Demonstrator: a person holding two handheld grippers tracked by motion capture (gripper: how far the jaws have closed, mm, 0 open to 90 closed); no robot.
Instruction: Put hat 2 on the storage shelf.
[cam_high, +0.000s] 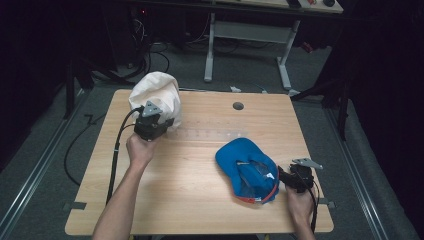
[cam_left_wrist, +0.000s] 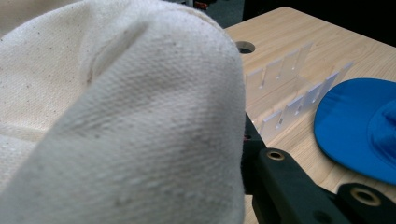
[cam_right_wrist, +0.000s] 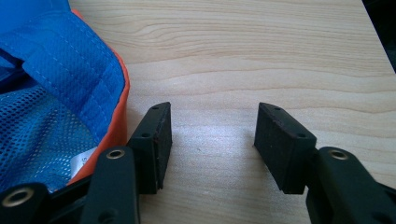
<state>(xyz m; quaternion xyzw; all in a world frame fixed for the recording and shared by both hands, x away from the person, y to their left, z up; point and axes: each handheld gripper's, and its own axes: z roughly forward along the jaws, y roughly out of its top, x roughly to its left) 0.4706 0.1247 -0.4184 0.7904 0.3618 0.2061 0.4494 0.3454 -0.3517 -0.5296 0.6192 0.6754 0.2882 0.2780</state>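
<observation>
We see left gripper (cam_high: 159, 121) raised, clamped on white cap (cam_high: 155, 92), probably its brim; right gripper (cam_right_wrist: 212, 140) low, jaws apart, empty beside blue cap (cam_high: 247, 167); clear rack (cam_left_wrist: 292, 88) between.

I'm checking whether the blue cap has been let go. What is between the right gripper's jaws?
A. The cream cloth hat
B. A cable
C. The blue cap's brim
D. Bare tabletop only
D: in the right gripper view the right gripper stands open over bare table, the blue cap lying just beside one jaw.
</observation>
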